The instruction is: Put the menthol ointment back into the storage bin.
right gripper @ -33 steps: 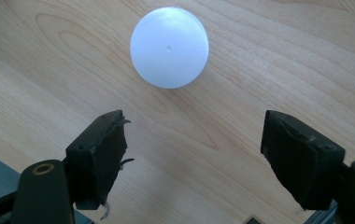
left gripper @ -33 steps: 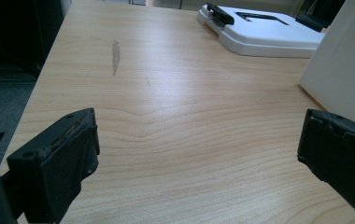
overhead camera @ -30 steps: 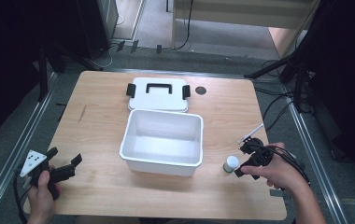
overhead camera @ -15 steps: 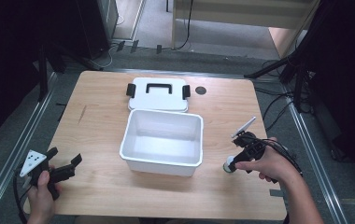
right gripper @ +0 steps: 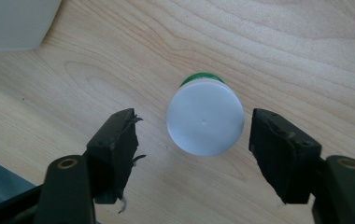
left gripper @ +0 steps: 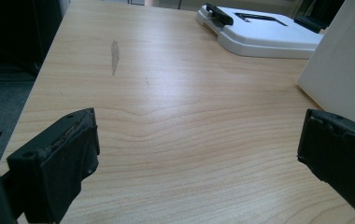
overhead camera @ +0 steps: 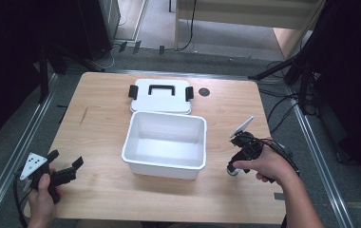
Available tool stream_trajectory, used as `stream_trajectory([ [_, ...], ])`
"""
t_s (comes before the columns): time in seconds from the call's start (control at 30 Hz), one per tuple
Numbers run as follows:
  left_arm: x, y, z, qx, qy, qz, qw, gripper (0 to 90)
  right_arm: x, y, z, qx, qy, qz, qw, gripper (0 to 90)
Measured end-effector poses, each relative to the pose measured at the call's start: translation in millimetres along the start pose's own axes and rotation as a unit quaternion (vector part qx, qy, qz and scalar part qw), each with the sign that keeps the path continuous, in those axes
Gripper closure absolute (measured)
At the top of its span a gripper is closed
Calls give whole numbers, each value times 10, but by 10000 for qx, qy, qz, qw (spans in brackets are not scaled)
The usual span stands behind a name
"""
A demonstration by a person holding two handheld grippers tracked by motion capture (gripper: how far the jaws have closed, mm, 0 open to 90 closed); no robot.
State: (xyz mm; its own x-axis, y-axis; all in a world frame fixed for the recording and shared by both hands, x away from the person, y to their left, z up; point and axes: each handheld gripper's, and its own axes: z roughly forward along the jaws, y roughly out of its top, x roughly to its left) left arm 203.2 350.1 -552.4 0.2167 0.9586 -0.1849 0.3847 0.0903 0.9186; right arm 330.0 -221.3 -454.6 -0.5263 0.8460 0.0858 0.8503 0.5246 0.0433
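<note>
The bench [overhead camera: 102, 123] carries an open white bin [overhead camera: 165, 142] at its middle, which serves as landmark. Behind the bin, touching or nearly touching its far wall, lies the lid [overhead camera: 161, 95] with black handle and clasps. A small dark disc [overhead camera: 204, 91] sits right of the lid.

Right of the bin's near corner stands the bottle [right gripper: 205, 117], small, white-capped, with green below the cap. The right tool [overhead camera: 236, 156] hangs over it, jaws apart on either side of the cap and not touching it. The left tool [overhead camera: 66, 171] rests well left of the bin near the bench's front edge, jaws wide apart and holding nothing.

The step in hand looks like the pickup of the bottle, probably to drop it in the bin. To do it well, lower the right tool until the jaws pass the cap's rim, keep the cap centred between them, then close squarely; a slanted bite on a round cap could tip or squirt it away.

The right gripper view shows the even gap at each side of the cap, which the high view hides under the hand. The high view alone gives the bottle's place against the bin. The left gripper view shows a grey scuff [left gripper: 114, 56] on the wood left of the bin.
</note>
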Motion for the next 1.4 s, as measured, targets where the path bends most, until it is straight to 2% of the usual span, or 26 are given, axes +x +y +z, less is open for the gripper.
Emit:
stream_trajectory([
  [0.13, 1, 0, 0, 0, -2, 0, 10000, 0, -6, 22, 35, 18, -6, -8, 10000, 359],
  [0.33, 4, 0, -2, 16, -14, 3, 10000, 0, -5, 55, 79, 48, 41, 100, 9999, 381],
  [0.57, 4, 0, -2, 11, -10, 2, 10000, 0, -18, 55, 145, 109, -55, 117, 9999, 429],
  [0.6, 4, 0, -2, 11, -10, 2, 10000, 0, -15, 54, 150, 125, -39, 179, 9998, 437],
  [0.63, 4, 0, -2, 12, -10, -6, 10000, 0, -25, 53, 165, 155, -69, 116, 9998, 446],
  [0.8, 4, 0, -2, 16, -9, -6, 10000, 0, -22, 60, 184, 166, -102, 133, 9997, 484],
  [1.1, 3, 0, -2, 16, -9, 2, 10000, 0, -10, 48, 178, 215, -18, 47, 9998, 510],
  [1.4, 1, 0, -1, 14, -6, -2, 10000, 0, -10, 53, 43, 211, -5, -23, 9998, 511],
])
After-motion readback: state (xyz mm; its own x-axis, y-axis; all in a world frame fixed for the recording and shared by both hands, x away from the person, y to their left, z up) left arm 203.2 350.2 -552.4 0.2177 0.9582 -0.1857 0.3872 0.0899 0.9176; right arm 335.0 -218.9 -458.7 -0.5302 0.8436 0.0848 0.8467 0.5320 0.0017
